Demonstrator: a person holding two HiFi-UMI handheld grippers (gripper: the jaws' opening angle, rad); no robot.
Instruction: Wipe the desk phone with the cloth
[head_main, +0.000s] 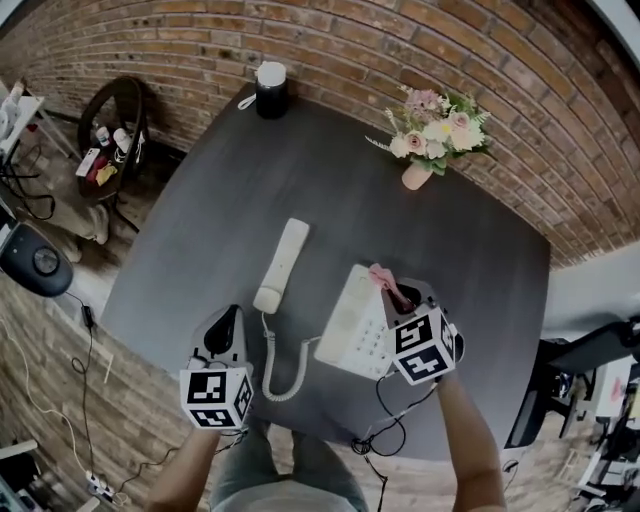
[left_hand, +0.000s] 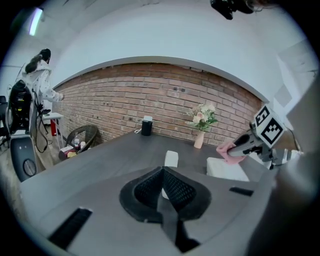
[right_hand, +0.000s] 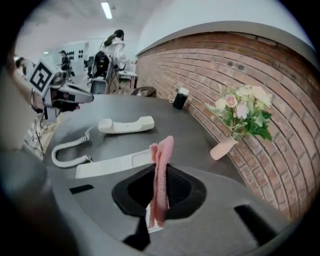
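Observation:
The white desk phone base (head_main: 355, 325) lies on the dark table, its handset (head_main: 281, 265) off the cradle to the left, joined by a coiled cord (head_main: 280, 375). My right gripper (head_main: 398, 296) is shut on a pink cloth (head_main: 386, 280), held over the base's far right edge; in the right gripper view the cloth (right_hand: 161, 175) stands folded between the jaws above the base (right_hand: 116, 163). My left gripper (head_main: 226, 328) is shut with nothing in it, left of the cord. In the left gripper view the handset (left_hand: 171, 159) and base (left_hand: 226, 169) lie ahead of it.
A vase of flowers (head_main: 432, 135) stands at the table's far right and a black cylinder with a white top (head_main: 271, 89) at the far edge. A brick wall runs behind. A black cable (head_main: 385, 430) trails off the near table edge (head_main: 330, 430).

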